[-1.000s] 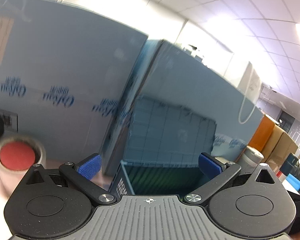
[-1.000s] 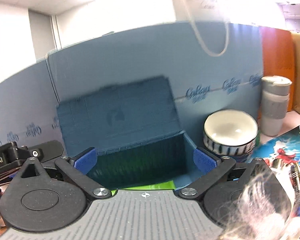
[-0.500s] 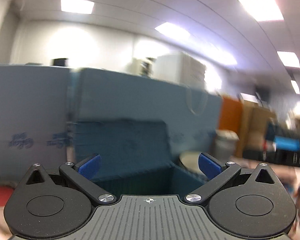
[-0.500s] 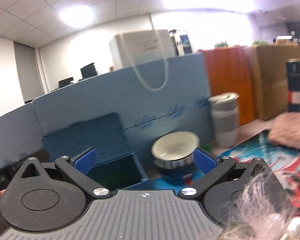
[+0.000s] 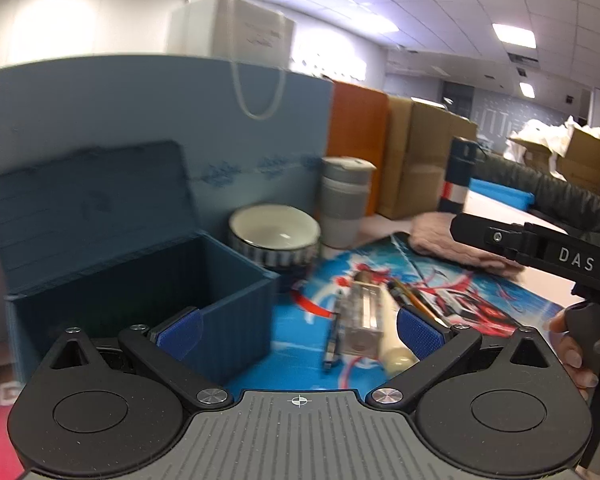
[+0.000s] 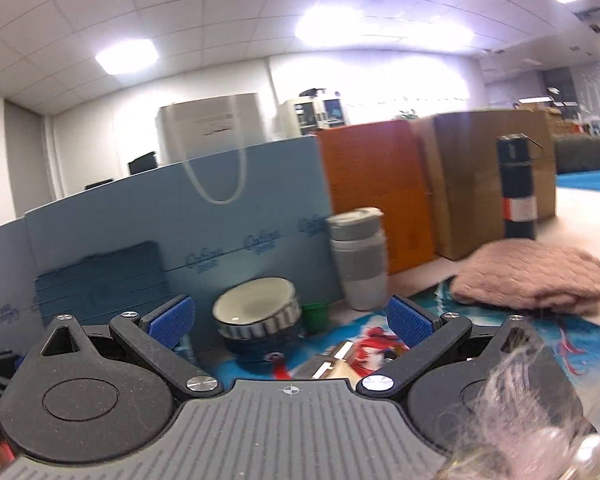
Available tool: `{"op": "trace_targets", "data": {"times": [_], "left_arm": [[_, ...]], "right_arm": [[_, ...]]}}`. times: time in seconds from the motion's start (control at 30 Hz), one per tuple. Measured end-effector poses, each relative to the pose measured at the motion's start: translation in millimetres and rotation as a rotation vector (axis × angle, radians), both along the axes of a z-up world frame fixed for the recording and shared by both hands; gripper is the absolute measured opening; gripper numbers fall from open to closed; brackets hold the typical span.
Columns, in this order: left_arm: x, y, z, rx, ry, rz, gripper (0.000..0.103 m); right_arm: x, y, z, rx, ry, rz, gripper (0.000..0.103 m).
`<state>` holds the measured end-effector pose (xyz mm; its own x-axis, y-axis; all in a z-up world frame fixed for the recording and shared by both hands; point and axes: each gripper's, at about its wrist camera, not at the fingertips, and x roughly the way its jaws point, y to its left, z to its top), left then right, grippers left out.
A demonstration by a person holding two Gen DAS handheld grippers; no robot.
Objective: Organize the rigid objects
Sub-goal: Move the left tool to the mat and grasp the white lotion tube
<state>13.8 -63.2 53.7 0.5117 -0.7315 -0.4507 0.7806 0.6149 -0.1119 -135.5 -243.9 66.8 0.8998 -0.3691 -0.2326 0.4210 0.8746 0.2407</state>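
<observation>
A dark blue storage box stands with its lid tipped back; the lid also shows in the right wrist view. Right of the box, on a colourful mat, lie a clear rectangular case, a cream stick, a dark pen and an orange pencil. My left gripper is open above the box's right wall and these items, holding nothing. My right gripper is open, empty, facing a white bowl. Its black body shows at the left wrist view's right.
A white bowl sits on a dark bowl beside a grey-banded cup. A pink folded cloth, a dark bottle, orange and brown boxes and a blue panel stand behind. A small green cup sits by the bowls.
Both grippers have swung right and drawn back from the box. The left view now takes in the mat items and the other gripper; the right view now faces the bowls, cup and cloth.
</observation>
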Motion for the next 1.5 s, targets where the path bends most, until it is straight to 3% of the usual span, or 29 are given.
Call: {"op": "trace_targets", "data": {"times": [0.27, 0.43, 0.53, 0.6, 0.77, 1.0, 1.03, 1.17, 1.33, 1.4, 1.47, 1.5], "left_arm": [[9, -40, -13, 0.003, 0.122, -0.06, 0.103], [4, -68, -32, 0.056, 0.113, -0.083, 0.101], [-4, -79, -42, 0.071, 0.07, -0.15, 0.097], [-11, -87, -49, 0.105, 0.048, -0.183, 0.085], [-13, -104, -65, 0.167, 0.082, -0.219, 0.035], [-15, -115, -73, 0.188, 0.095, -0.218, 0.033], [-14, -115, -75, 0.195, 0.105, -0.221, 0.025], [-18, -109, -76, 0.205, 0.101, -0.24, 0.025], [-32, -96, -68, 0.274, 0.1, -0.294, 0.027], [-35, -101, -65, 0.295, 0.08, -0.287, 0.035], [-32, -111, -65, 0.295, 0.073, -0.274, 0.059], [-28, -116, -66, 0.292, 0.084, -0.268, 0.062]], "right_arm": [[-18, -37, -21, 0.12, -0.046, -0.051, 0.103], [-19, -51, -37, 0.174, -0.041, -0.04, 0.103], [-19, -59, -46, 0.206, -0.057, -0.036, 0.103], [-19, -63, -51, 0.229, -0.07, -0.032, 0.103], [-16, -71, -58, 0.268, -0.105, -0.011, 0.103], [-14, -75, -66, 0.31, -0.125, 0.019, 0.103], [-13, -75, -66, 0.313, -0.125, 0.023, 0.103], [-13, -75, -67, 0.316, -0.123, 0.032, 0.103], [-14, -75, -67, 0.323, -0.134, 0.04, 0.103], [-13, -75, -68, 0.325, -0.132, 0.042, 0.103], [-13, -74, -68, 0.325, -0.126, 0.04, 0.103], [-13, -73, -67, 0.324, -0.124, 0.037, 0.103]]}}
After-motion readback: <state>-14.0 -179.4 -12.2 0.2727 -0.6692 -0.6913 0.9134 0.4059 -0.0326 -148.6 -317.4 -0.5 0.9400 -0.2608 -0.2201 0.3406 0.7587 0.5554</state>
